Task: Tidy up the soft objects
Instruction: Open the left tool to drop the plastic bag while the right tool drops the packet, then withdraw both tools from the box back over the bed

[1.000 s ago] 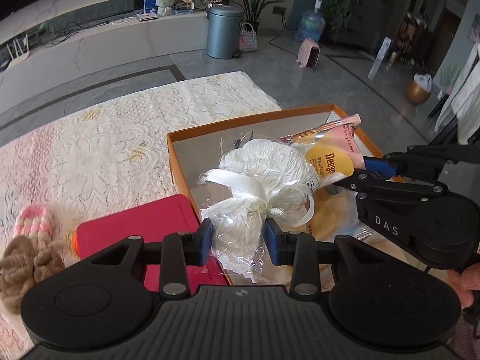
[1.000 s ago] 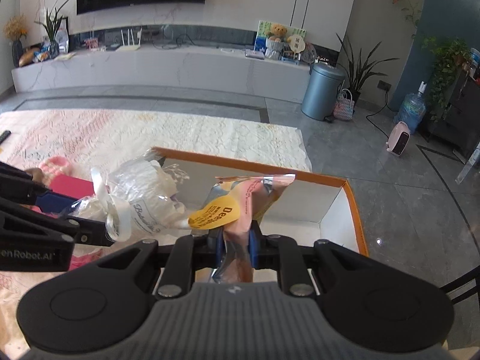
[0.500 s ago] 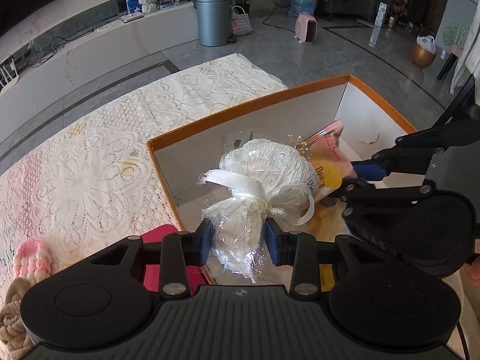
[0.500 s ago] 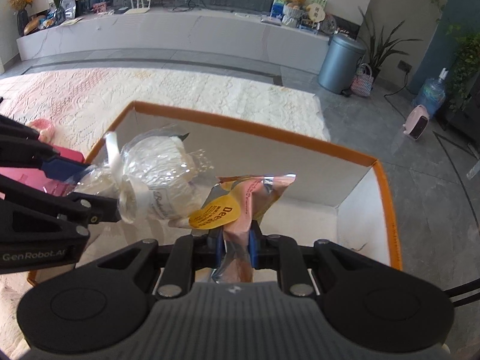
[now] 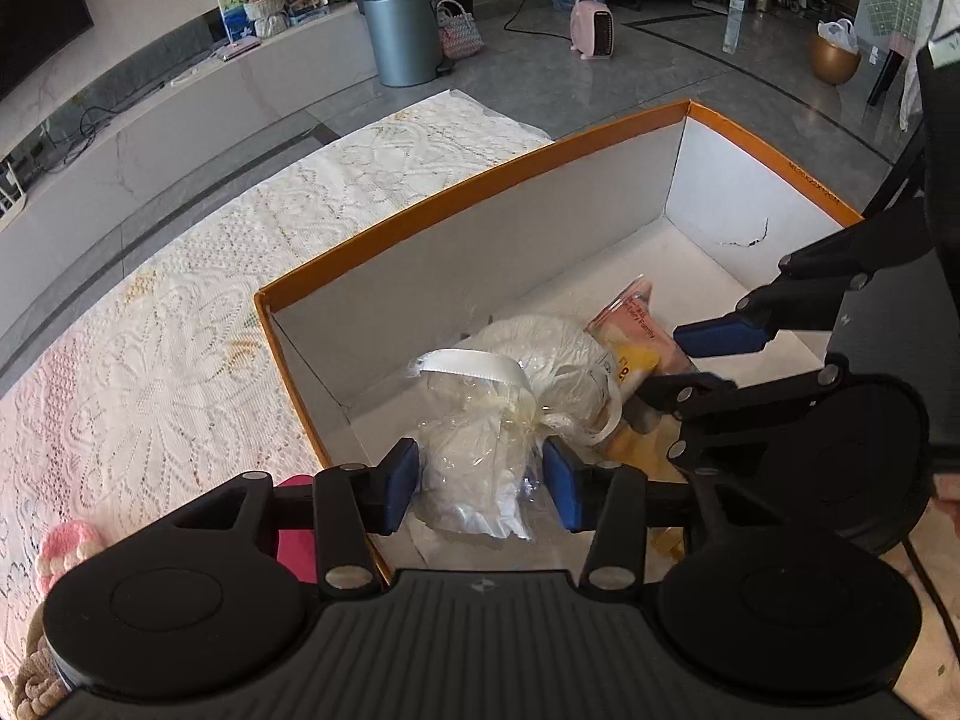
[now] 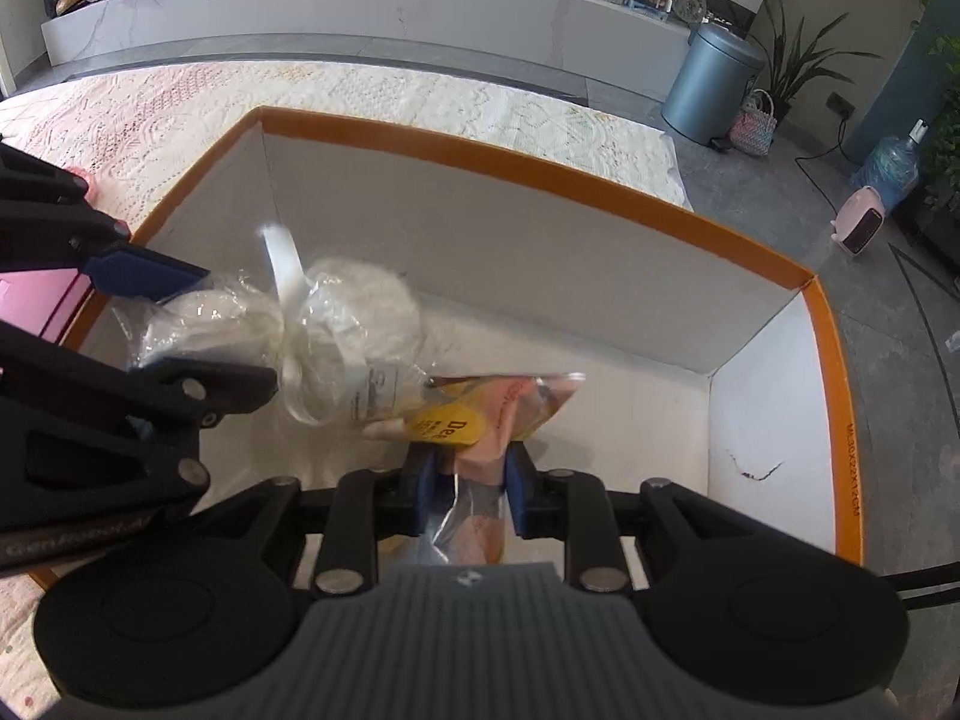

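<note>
- Left wrist view: the left gripper (image 5: 483, 486) is opening, its blue pads clear of the clear-wrapped white bundle (image 5: 510, 414) between them; the bundle lies inside the orange-rimmed box (image 5: 468, 186).
- Right wrist view: the right gripper (image 6: 471, 495) is opening, with the pink packet (image 6: 492, 420) between its jaws, the pads just off it, the packet low inside the box (image 6: 660, 210) beside the bundle (image 6: 336, 330).
</note>
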The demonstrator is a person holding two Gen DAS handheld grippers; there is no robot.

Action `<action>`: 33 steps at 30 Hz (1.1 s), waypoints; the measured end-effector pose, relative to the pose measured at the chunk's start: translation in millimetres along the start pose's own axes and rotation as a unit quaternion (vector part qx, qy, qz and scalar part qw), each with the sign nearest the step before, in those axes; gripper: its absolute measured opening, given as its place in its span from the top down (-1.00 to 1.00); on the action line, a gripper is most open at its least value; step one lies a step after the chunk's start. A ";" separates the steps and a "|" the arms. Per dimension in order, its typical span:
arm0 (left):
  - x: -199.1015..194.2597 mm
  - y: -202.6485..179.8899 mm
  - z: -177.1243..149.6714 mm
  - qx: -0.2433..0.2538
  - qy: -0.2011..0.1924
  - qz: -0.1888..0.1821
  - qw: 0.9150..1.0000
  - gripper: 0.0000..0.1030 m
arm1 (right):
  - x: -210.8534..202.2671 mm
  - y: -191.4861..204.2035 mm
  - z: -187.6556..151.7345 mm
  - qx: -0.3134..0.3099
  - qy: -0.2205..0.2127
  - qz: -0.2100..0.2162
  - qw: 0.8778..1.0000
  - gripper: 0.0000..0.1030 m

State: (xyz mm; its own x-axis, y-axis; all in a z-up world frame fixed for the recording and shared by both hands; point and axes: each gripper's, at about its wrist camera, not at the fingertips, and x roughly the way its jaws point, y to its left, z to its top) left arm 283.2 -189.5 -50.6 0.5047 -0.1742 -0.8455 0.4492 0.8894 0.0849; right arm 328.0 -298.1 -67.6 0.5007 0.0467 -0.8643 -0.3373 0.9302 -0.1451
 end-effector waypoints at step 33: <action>-129.0 56.5 -91.4 -0.134 -0.165 0.013 0.977 -0.39 | -121.9 74.7 -42.4 0.124 -0.178 -0.023 0.976 -0.65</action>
State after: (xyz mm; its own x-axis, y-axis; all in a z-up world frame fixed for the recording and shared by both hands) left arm 176.1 -78.2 15.1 0.7427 -0.2377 -0.6260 0.2467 0.9662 -0.0742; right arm 208.0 -249.8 6.5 0.7707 0.0860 -0.6313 -0.1267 0.9917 -0.0196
